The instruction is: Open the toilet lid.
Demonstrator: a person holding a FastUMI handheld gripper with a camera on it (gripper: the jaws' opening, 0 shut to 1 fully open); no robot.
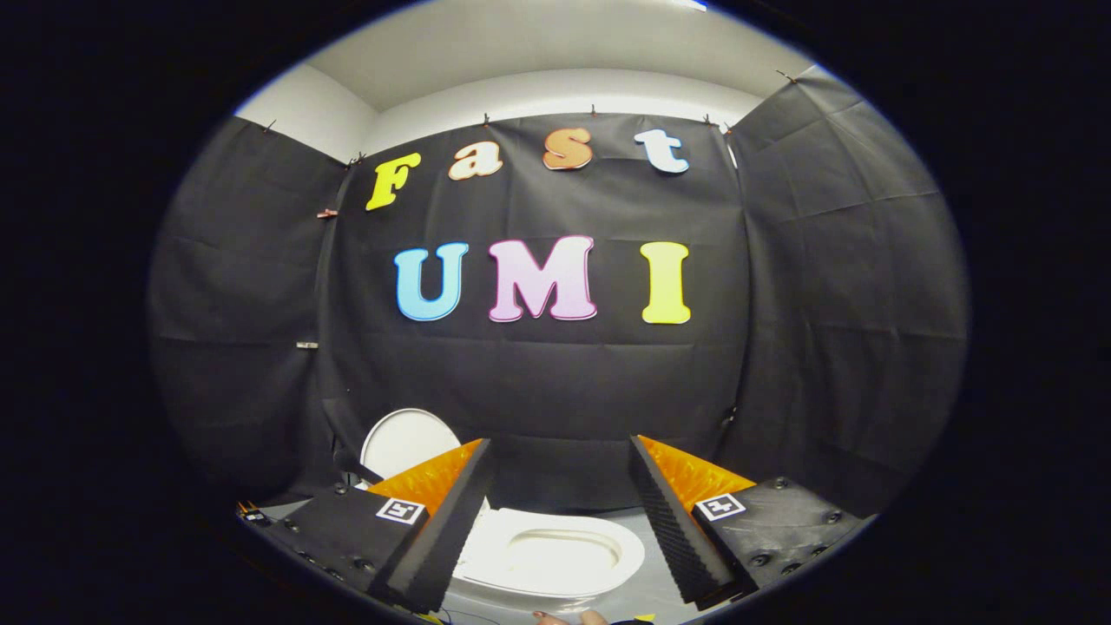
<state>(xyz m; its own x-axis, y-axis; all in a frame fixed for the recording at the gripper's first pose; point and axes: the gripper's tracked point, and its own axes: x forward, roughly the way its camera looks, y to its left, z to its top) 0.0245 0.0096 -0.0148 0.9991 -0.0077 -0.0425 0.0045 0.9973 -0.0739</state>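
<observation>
A small white toilet sits low on the grey floor, below my gripper (560,456). Its lid (406,441) stands upright at the back, beyond the left finger, leaning toward the black cloth wall. The seat ring (555,555) and the bowl opening lie exposed between the two fingers and under them. The left finger partly hides the seat's left side. My gripper is open, its fingers spread wide with nothing between them, held above the toilet without touching it.
Black cloth walls close in behind and on both sides. The grey floor (647,599) surrounds the toilet. A person's fingertips (564,618) peek in at the very bottom, in front of the seat.
</observation>
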